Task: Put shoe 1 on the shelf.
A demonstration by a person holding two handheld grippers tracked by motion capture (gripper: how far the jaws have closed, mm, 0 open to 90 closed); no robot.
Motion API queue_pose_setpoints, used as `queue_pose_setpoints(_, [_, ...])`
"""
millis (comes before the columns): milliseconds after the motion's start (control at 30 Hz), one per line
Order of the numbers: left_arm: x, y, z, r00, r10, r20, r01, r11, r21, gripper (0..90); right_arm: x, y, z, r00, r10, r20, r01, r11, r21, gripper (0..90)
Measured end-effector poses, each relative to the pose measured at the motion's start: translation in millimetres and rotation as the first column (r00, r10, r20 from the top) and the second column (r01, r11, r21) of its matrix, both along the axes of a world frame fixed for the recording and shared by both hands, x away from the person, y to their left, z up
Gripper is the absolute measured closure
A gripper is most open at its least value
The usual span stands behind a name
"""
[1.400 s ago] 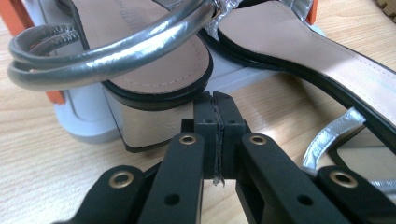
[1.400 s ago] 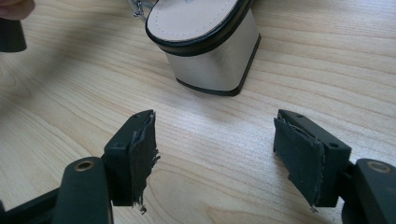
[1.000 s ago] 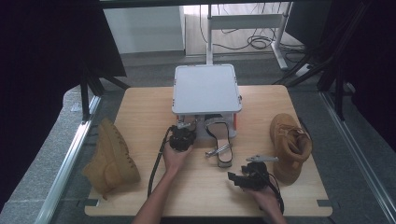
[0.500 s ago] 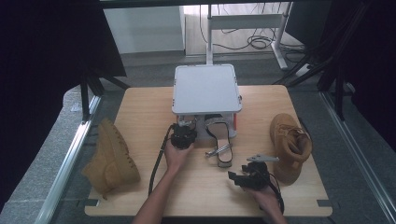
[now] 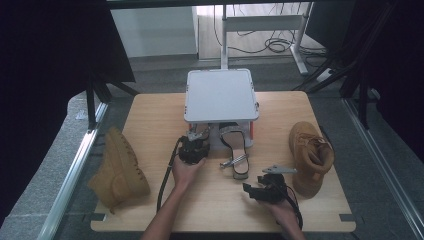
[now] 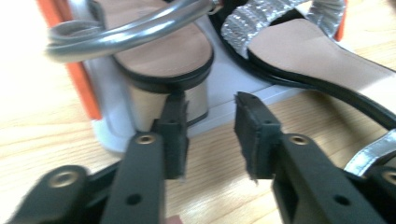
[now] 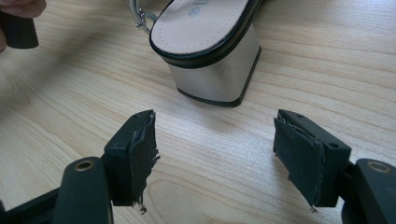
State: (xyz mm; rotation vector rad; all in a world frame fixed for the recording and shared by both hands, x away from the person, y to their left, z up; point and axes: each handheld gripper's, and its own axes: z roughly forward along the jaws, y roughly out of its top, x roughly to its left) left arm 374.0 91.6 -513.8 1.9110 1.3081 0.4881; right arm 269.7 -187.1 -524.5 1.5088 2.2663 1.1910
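Observation:
A silver-strapped block-heel sandal (image 6: 159,56) rests on the lower shelf of a white stand (image 5: 220,95). My left gripper (image 6: 210,100) sits just in front of its heel; the jaws have just been opening and stand open with nothing between them. From above, the left gripper (image 5: 192,145) is at the stand's front left. The matching sandal (image 5: 235,150) lies half under the stand, heel toward me. My right gripper (image 7: 215,116) is open, pointing at that sandal's heel (image 7: 215,79) a short way off. Seen from above, the right gripper (image 5: 255,189) is near the table's front.
A tan boot (image 5: 117,167) lies at the table's left edge and a second tan boot (image 5: 310,155) stands at the right. The stand's orange leg (image 6: 86,88) is beside the left jaw. Bare wood lies between the two hands.

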Motion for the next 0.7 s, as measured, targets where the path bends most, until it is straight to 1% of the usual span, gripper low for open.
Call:
queue_pose_setpoints(67, [-2.3,2.8,0.3,0.9996,0.021,0.017,-0.022,0.9996,0.017,56.4,0.0,-0.1,0.2,1.0000,-0.001,0.002,0.001,1.000,-0.001,30.0])
queue_pose_setpoints(100, [-1.8,4.5,-0.1,0.9990,0.040,0.018,-0.040,0.9990,0.018,53.6,0.0,-0.1,0.2,1.0000,-0.001,0.003,0.001,1.000,0.000,30.0])
queue_pose_setpoints(167, [0.9,6.3,-1.2,0.9982,0.059,0.012,-0.059,0.9981,0.017,47.4,0.6,0.1,0.2,1.0000,-0.003,0.004,0.003,1.000,-0.002,30.0])
queue_pose_setpoints(267, [7.5,5.4,-4.3,0.9975,0.070,0.000,-0.070,0.9975,0.012,42.2,0.3,1.4,1.1,1.0000,-0.006,0.005,0.006,1.000,0.004,30.0])
queue_pose_setpoints(300, [7.5,5.4,-4.3,0.9975,0.070,0.000,-0.070,0.9975,0.012,42.0,0.3,1.4,1.1,1.0000,-0.006,0.005,0.006,1.000,0.004,30.0])
queue_pose_setpoints(333, [11.6,2.1,-7.4,0.9975,0.070,-0.004,-0.070,0.9974,0.018,41.7,0.1,1.7,1.9,0.9999,-0.006,0.009,0.006,1.000,0.001,30.0])
queue_pose_setpoints(467, [15.3,-0.8,-10.0,0.9961,0.088,0.003,-0.088,0.9960,0.014,42.4,0.7,2.0,2.4,0.9998,-0.012,0.014,0.011,1.000,0.003,30.0])
queue_pose_setpoints(500, [17.2,-1.0,-10.4,0.9945,0.104,0.008,-0.104,0.9945,0.004,43.0,1.8,3.0,2.6,0.9997,-0.014,0.022,0.014,1.000,0.003,30.0])
queue_pose_setpoints(567, [17.7,-1.0,-10.5,0.9938,0.111,0.012,-0.111,0.9939,0.000,44.3,2.9,4.6,2.9,0.9995,-0.016,0.026,0.016,1.000,0.004,29.7])
queue_pose_setpoints(600, [19.2,-1.7,-10.6,0.9926,0.121,0.015,-0.120,0.9927,-0.010,44.0,4.0,5.6,3.0,0.9992,-0.017,0.035,0.017,1.000,0.000,29.5])
queue_pose_setpoints(700, [21.4,-4.2,-10.6,0.9913,0.130,0.020,-0.130,0.9915,0.003,42.7,6.9,9.6,4.8,0.9979,-0.033,0.056,0.033,0.999,-0.010,27.9])
